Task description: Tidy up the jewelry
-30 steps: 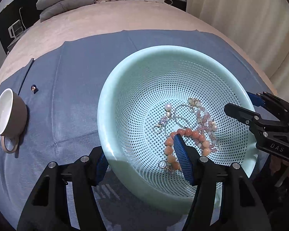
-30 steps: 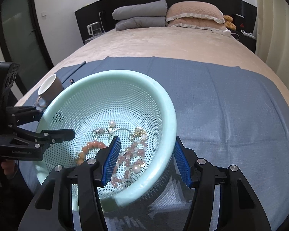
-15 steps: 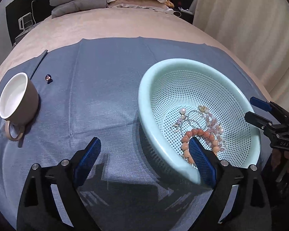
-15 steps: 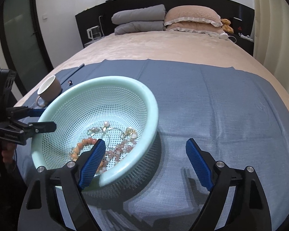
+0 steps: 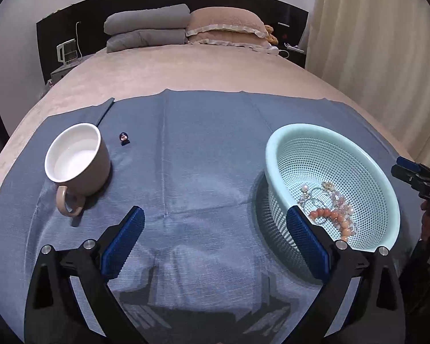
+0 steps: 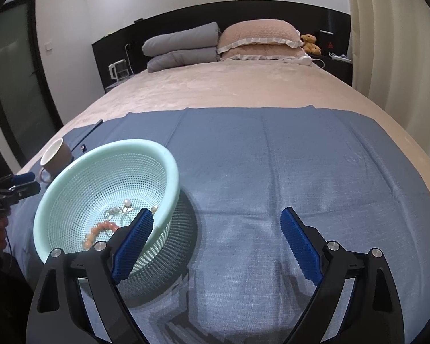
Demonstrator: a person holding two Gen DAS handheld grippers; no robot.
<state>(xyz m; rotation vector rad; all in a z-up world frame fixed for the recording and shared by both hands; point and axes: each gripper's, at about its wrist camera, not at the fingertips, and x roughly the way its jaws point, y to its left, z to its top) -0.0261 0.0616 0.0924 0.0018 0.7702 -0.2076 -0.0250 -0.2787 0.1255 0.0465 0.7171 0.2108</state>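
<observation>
while jewelry (image 5: 331, 209) lies in the basket (image 5: 275, 154), both grippers gape.

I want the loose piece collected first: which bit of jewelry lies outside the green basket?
The small dark bead-like piece lying alone on the blue cloth, beside the beige mug. All other jewelry sits inside the mint-green perforated plastic basket.

We see a mint-green perforated basket (image 5: 275, 154) standing upright on the blue cloth, just right of our left tool (image 5: 213, 229) and left of our right tool (image 6: 216, 229), gripped by neither. Inside, on its bottom, the jewelry lies tangled: a coral bead bracelet (image 5: 334, 218), pale pink beads (image 5: 341, 200), pearl pieces (image 5: 304, 188) and thin metal rings.
</observation>
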